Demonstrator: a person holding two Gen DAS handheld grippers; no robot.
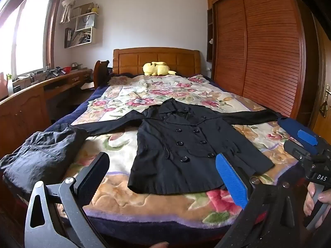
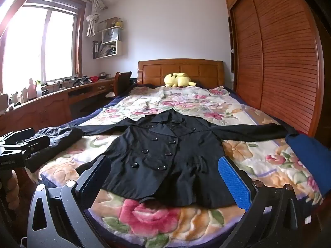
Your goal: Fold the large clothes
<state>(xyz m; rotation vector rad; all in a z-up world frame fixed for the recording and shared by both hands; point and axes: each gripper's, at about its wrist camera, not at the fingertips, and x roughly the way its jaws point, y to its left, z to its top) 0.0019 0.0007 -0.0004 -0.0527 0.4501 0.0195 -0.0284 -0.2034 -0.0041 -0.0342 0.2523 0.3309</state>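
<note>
A black double-breasted coat [image 1: 186, 144] [image 2: 171, 155] lies flat, front up, on the floral blanket [image 1: 128, 198] [image 2: 149, 212], with both sleeves spread out sideways. My left gripper [image 1: 162, 179] hangs open before the near hem, and nothing is between its fingers. My right gripper [image 2: 164, 180] is open too, just short of the hem, and is empty. Seen from the left wrist, the right gripper [image 1: 298, 142] is at the right with a hand [image 1: 316, 198] on its grip. The left gripper [image 2: 29, 139] shows at the left edge of the right wrist view.
A crumpled dark grey garment [image 1: 41, 155] [image 2: 60, 136] lies at the bed's left edge. Something blue [image 2: 308, 157] sits at the right edge. A yellow plush toy [image 1: 157, 68] rests by the headboard. A slatted wardrobe [image 1: 269, 62] runs along the right, a desk [image 1: 26, 103] along the left.
</note>
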